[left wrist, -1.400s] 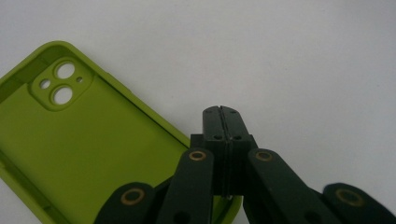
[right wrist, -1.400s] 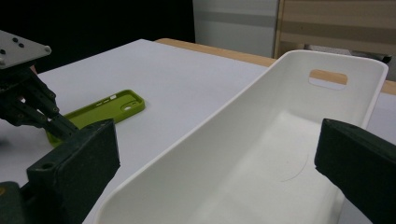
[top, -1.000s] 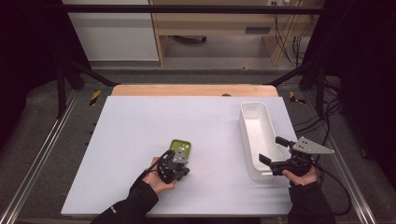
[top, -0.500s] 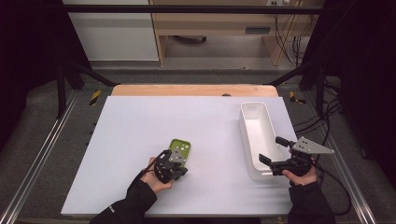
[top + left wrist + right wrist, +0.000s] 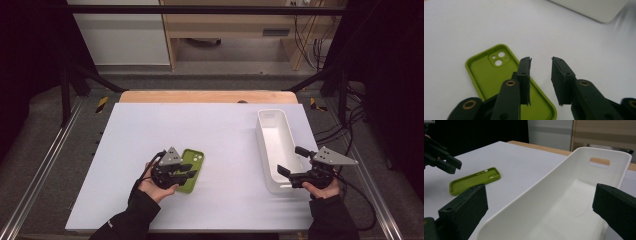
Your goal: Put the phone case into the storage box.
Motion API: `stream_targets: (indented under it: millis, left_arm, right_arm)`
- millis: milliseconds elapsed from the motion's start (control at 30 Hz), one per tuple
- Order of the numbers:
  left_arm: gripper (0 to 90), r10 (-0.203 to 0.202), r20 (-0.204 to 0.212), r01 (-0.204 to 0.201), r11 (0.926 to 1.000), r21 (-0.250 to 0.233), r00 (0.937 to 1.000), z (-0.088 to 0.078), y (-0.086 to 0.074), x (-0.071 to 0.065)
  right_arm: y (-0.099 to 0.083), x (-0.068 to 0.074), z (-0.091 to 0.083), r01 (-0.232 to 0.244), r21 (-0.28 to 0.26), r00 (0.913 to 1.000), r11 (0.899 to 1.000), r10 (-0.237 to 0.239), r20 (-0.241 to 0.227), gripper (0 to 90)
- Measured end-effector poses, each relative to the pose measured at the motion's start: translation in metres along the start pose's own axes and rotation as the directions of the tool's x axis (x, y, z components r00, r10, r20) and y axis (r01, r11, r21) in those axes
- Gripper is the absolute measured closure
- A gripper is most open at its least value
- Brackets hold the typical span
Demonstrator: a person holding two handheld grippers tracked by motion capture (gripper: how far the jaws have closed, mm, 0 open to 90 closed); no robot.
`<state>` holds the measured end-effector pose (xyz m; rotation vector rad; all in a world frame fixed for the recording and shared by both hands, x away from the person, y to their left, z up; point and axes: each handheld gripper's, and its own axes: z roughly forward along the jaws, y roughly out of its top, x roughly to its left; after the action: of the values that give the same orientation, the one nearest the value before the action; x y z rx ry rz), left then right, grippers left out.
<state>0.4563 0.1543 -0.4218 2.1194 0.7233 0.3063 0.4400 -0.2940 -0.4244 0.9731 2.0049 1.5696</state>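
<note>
While I lean over the white table (image 5: 215, 130), its wide top runs from my side out to a wooden edge at twelve o'clock. On it, toward three o'clock, stands a long white bin (image 5: 274, 145), lying lengthwise from near to far, with a handle slot cut in its far end wall. Nothing lies inside the part I can see in my right gripper view, where the bin (image 5: 564, 195) opens up ahead.

My right gripper (image 5: 296, 165) sits at the bin's near end, at about four o'clock on the table. Its jaws are spread wide, one on each side of the bin's near corner, the left jaw outside the long wall and the right jaw off past the other side; I cannot tell whether either touches the plastic.

My left gripper (image 5: 187, 171) rests at about seven o'clock, well apart from the bin. Its jaws stand parted with a clear gap and grip nothing.

Under and just beside those jaws lies a green phone case (image 5: 191, 170), flat on the table, hollow side up, camera holes at its far end. In my left gripper view the case (image 5: 489, 72) runs beneath the left jaw, while the right jaw hangs over bare table.
</note>
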Motion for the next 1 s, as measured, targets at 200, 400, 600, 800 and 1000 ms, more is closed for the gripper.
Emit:
stream_targets:
  millis: [200, 400, 600, 800, 1000]
  left_arm:
    - [45.2, -0.029, -0.038, 0.026, 0.9968, -0.076, 0.9989, -0.012, 0.002, 0.008]
    - [25.6, -0.085, -0.087, 0.073, 0.9888, -0.130, 0.9925, -0.022, 0.003, 0.020]
    - [12.0, -0.111, -0.148, 0.090, 0.9859, -0.141, 0.9827, -0.026, 0.003, 0.027]
    - [6.6, -0.133, -0.166, 0.111, 0.9841, -0.139, 0.9770, -0.025, 0.003, 0.031]
    - [3.8, -0.140, -0.169, 0.120, 0.9853, -0.121, 0.9756, -0.018, 0.000, 0.036]
  right_arm:
    - [0.000, 0.000, 0.000, 0.001, 0.000, 1.0000, 1.000, -0.001, 0.000, 0.6]
    - [0.000, 0.000, -0.001, -0.003, -0.002, 1.0000, 1.000, 0.003, -0.002, 0.6]
    - [0.000, 0.000, -0.001, -0.001, -0.002, 1.0000, 1.000, 0.001, 0.000, 0.6]
    - [0.000, 0.000, -0.001, -0.001, -0.003, 1.0000, 1.000, 0.001, 0.000, 0.6]
    - [0.000, 0.000, 0.000, -0.001, -0.001, 1.0000, 1.000, 0.001, -0.001, 0.6]
